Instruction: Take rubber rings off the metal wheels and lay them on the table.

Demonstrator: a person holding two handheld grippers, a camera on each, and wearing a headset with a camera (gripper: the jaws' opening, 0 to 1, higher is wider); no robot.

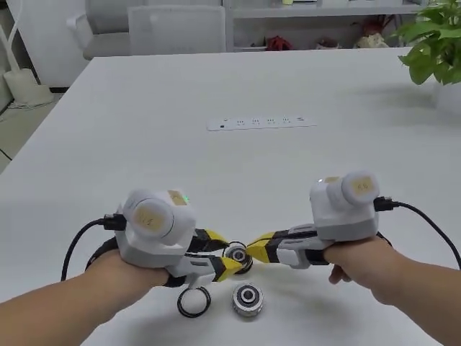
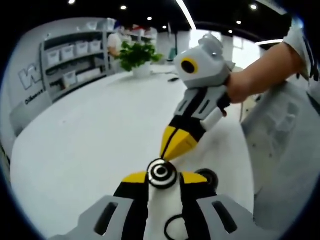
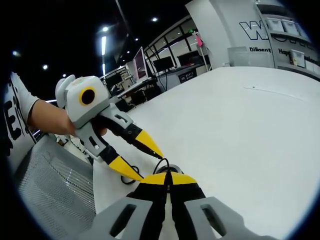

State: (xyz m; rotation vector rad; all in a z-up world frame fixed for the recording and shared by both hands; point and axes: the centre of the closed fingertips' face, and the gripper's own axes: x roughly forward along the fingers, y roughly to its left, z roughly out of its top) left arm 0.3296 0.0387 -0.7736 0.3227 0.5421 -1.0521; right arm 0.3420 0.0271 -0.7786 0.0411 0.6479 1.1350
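Table [image 1: 216, 180] white and bare across the middle. Its left edge slants away at far left, with floor beyond it. Left hand [image 1: 133, 277] carries the left gripper [image 1: 225, 254] low over the near part of the table. Its jaws are part-open and clamped either side of a metal wheel [image 1: 236, 253], whose round face looks back into the left gripper view. On the table just nearer than the jaws lies a loose rubber ring [image 1: 194, 301], flat. Beside it to the right sits a second wheel [image 1: 248, 298], close to the ring but not touching it. Right gripper [image 1: 252, 252] comes in from the right, nose to nose with the left. Its jaws are pressed together with no gap seen, tips against the held wheel's rim. In the right gripper view a thin black loop [image 3: 160, 164] stands at those tips; cannot tell whether it is pinched. Right hand [image 1: 360, 263] sits behind that gripper, cable trailing off right. Ahead is open tabletop up to a power strip [image 1: 261, 122]. Well beyond, a chair [image 1: 176, 29] stands past the far edge and a plant [image 1: 436, 43] at the far right corner.
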